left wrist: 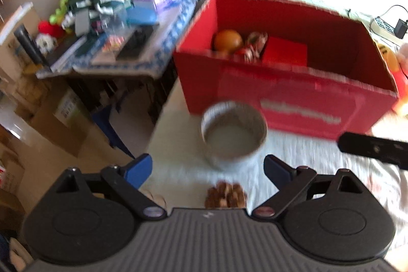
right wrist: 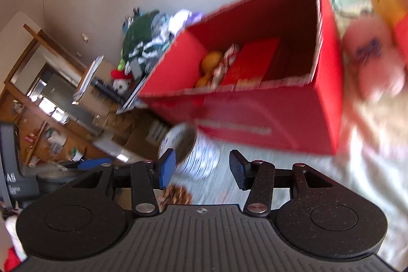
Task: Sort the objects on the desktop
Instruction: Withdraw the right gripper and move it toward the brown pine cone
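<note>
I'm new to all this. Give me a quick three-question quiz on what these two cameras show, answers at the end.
1. True or false: the left gripper is holding something.
2. What colour is the big box behind the round tin?
3. The orange fruit lies: A) on the table, B) inside the box, C) in the tin?

Key: 1 false, its jaws stand open and empty; 2 red; 3 B.

In the upper right of the left wrist view we see an open red box (left wrist: pixel 293 91) holding an orange (left wrist: pixel 227 40) and a small red carton (left wrist: pixel 285 54); a round tin (left wrist: pixel 233 137) stands upright just before it, a brown pinecone (left wrist: pixel 225 196) lower still
</note>
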